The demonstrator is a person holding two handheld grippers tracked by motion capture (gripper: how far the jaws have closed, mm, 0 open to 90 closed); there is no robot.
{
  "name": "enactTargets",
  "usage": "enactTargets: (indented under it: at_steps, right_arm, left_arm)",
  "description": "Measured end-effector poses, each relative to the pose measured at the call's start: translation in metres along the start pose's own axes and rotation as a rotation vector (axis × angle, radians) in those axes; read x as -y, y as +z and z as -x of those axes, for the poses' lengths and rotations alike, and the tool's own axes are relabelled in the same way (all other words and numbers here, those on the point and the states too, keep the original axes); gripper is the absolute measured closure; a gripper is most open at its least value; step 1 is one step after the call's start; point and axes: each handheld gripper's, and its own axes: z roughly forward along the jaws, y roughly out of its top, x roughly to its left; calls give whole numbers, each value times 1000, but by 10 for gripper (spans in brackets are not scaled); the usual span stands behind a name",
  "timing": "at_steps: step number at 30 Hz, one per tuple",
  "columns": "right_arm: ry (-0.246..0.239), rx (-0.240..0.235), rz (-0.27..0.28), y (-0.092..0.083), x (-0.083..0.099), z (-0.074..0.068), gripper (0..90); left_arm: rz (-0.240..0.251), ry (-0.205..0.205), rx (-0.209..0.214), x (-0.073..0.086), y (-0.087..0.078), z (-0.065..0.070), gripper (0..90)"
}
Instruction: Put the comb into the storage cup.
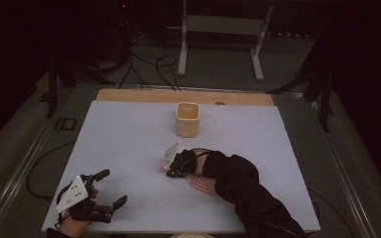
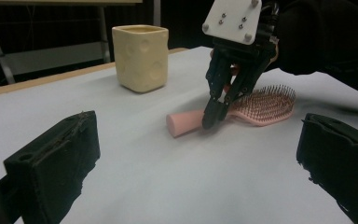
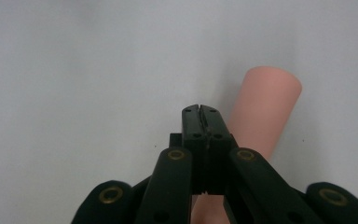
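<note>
- Left claw (image 1: 110, 188), nearest the person at about 7 o'clock on the tabletop (image 1: 129, 148): jaws spread wide with nothing between them, idle and well apart from the work.
- Right claw (image 2: 213, 120), near the tabletop's middle, just toward 5 o'clock of centre: its two jaws are pressed flat together, tips pointing down at the pink hairbrush (image 2: 242, 109). In the right gripper view the closed tips sit over the edge of the round handle with no handle between them, so it pinches nothing; whether they touch the handle I cannot tell.
- The hairbrush lies flat on the tabletop, bristles up, handle end pointing toward 9 o'clock and bristle head under the person's dark sleeve (image 1: 243, 183).
- Risk, as I judge it: closed jaws coming down on a round handle would push rather than grasp, rolling or skidding the brush sideways across the smooth sheet.
- Risk: if the jaws open this close to the handle, one pad may land on top instead of beside it and tip the head up.
- Farthest, at 12 o'clock: the cream square cup (image 1: 187, 119) stands upright, well apart. If the brush is meant for it, a carry gripped near the handle end could let the heavier head droop and knock the rim.
</note>
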Motion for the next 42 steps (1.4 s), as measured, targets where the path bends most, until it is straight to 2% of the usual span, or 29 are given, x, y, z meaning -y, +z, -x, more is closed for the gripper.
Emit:
enactTargets:
  at_steps: [3, 12, 13, 15, 16, 25, 26, 32, 33, 42]
  right_arm:
    - [12, -4, 0, 0, 1, 1, 900]
    - [41, 22, 2, -5, 8, 7, 900]
    - [68, 24, 7, -7, 11, 10, 900]
    - [78, 26, 8, -7, 13, 11, 900]
    - [99, 31, 3, -8, 15, 13, 900]
    - [132, 71, -9, -12, 23, 21, 900]
    - [152, 81, -12, -14, 26, 23, 900]
    - [186, 95, -11, -17, 32, 29, 900]
    - [203, 102, -9, -19, 35, 32, 900]
    - [242, 124, -12, -25, 46, 40, 900]
  left_arm:
    - [1, -3, -1, 0, 0, -1, 1]
    - [-3, -21, -12, 1, 1, -3, 1]
    - [-3, -22, -13, 1, 1, -3, 1]
    - [-4, -22, -13, 1, 1, -3, 1]
    - [-5, -20, -15, 1, 1, -3, 1]
    - [-2, -20, -17, 1, 1, -3, 1]
    - [-3, -19, -16, 1, 1, -3, 1]
    - [-3, -20, -16, 1, 1, -3, 1]
    - [-3, -18, -16, 1, 1, -3, 1]
    - [-3, -17, -19, 1, 1, -3, 1]
